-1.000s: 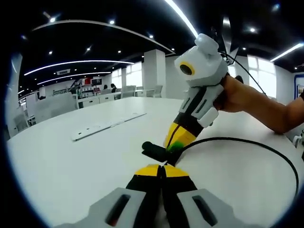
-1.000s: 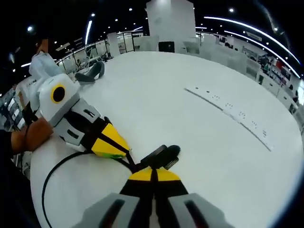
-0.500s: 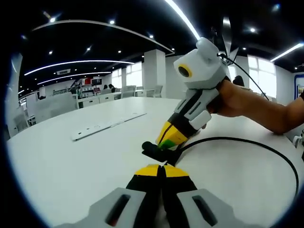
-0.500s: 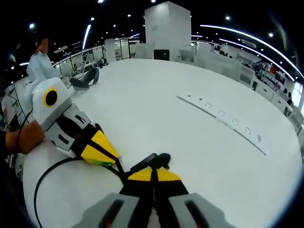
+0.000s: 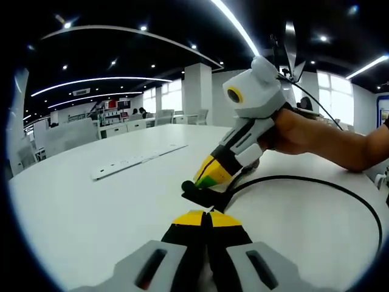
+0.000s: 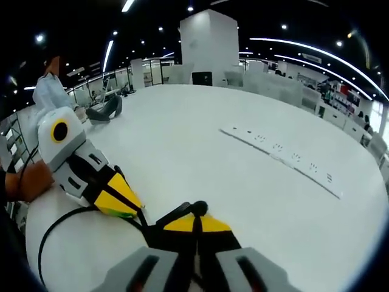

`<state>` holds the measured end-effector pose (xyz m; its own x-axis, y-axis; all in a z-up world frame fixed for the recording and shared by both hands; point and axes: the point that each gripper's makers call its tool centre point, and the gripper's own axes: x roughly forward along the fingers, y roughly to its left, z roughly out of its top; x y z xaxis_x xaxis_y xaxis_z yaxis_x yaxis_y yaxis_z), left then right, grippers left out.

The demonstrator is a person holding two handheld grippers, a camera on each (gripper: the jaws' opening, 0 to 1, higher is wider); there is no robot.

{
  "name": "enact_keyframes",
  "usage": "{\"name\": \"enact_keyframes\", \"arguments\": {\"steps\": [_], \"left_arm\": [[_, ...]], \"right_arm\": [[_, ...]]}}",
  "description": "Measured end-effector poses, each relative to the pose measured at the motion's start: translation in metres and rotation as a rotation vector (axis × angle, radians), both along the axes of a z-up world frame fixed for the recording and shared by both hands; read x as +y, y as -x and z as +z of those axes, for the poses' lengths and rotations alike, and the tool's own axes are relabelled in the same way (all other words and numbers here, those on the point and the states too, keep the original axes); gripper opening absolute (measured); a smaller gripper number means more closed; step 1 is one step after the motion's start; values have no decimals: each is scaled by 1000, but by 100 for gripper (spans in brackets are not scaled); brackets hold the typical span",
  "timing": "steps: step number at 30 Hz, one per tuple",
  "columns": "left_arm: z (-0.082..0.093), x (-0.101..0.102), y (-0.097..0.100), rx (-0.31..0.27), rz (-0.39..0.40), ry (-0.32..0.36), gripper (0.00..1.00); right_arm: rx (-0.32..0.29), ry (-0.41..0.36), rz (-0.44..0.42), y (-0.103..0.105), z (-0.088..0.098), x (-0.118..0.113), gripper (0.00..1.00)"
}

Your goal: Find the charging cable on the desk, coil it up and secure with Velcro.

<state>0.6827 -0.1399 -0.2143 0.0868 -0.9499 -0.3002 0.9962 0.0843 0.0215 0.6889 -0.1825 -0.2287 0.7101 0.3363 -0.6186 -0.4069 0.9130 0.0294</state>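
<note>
Tilted lower now, both hand-held grippers (image 5: 203,214) (image 6: 193,219) pinch closed on one cable (image 5: 316,181).

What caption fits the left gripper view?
Two handheld grippers meet over a black charging cable on a white desk.

Light: bright, from ceiling strip lights (image 5: 234,24) and spotlights at 12 o'clock.
Glare: white counter (image 6: 200,146) washed pale.
Edges: fisheye bending; far room soft.

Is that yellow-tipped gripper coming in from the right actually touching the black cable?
Touching. In the left gripper view, the right gripper has its jaws closed on the black cable at its thick end.
</note>
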Motion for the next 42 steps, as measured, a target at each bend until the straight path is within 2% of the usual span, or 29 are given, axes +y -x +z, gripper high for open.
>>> {"name": "enact_keyframes", "arguments": {"steps": [5,14,19,20,22,24,25,28,29,32,34,37,42], "left_arm": [[0,0,0,0,0,0,2],[0,0,1,-1,0,0,2],[0,1,3,0,-1,1,2],[0,1,3,1,-1,2,2],[0,1,4,1,0,2,2],[0,1,5,1,0,2,2],[0,1,5,2,0,2,2],[0,1,7,2,0,3,2],[0,1,5,2,0,3,2],[0,0,-2,2,0,3,2],[0,0,-2,2,0,2,2],[0,-1,-3,3,1,2,2],[0,-1,-5,4,2,3,2]], "right_arm": [[-33,33,-15,-10,1,-8,2],[-88,40,-46,-29,3,-22,2],[-86,34,-50,-29,0,-21,2],[-82,58,-46,-28,0,-23,2],[-88,74,-58,-21,2,-22,2],[-104,-14,-77,-21,17,-15,2],[-102,-14,-74,-21,18,-14,2],[-46,-44,10,-11,17,8,2],[-33,-48,44,-13,15,13,2],[-14,-13,73,-11,5,23,2],[-5,6,77,-15,1,20,2],[-5,-45,50,-17,2,16,2],[-55,-38,32,-22,1,13,2]]}}
